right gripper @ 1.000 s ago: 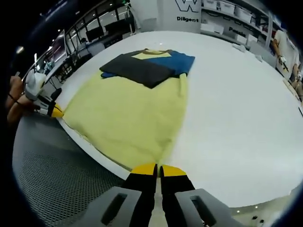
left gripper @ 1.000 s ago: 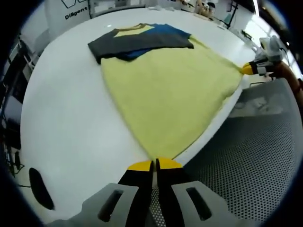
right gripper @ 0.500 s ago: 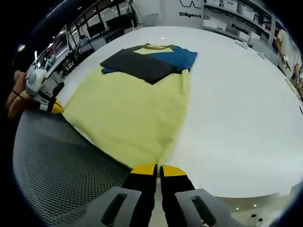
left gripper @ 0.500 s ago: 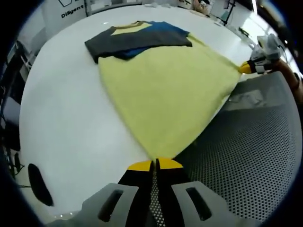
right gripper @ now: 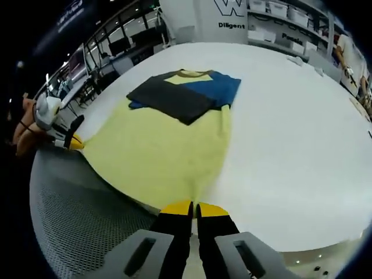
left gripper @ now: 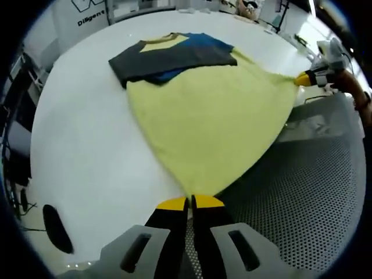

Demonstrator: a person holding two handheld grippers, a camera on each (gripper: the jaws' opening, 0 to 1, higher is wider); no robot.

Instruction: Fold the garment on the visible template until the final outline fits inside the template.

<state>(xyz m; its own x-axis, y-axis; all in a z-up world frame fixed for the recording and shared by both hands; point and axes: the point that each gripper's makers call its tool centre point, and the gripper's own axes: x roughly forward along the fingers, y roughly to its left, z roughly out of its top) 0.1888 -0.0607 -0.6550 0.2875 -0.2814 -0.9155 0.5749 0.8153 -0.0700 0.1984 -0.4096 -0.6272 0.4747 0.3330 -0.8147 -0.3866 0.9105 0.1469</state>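
A yellow shirt (left gripper: 215, 122) lies spread on the white surface (left gripper: 81, 145). Its far end has a dark sleeve (left gripper: 168, 58) and a blue sleeve (left gripper: 203, 42) folded across it. The near edge of the shirt hangs past the edge of the surface, over a grey mat with small holes (left gripper: 308, 192).

The left gripper (left gripper: 190, 201) has its yellow tips pressed together on one near corner of the shirt. The right gripper (right gripper: 193, 208) pinches the other near corner the same way, and it also shows far off in the left gripper view (left gripper: 305, 79). The shirt is pulled flat between them.
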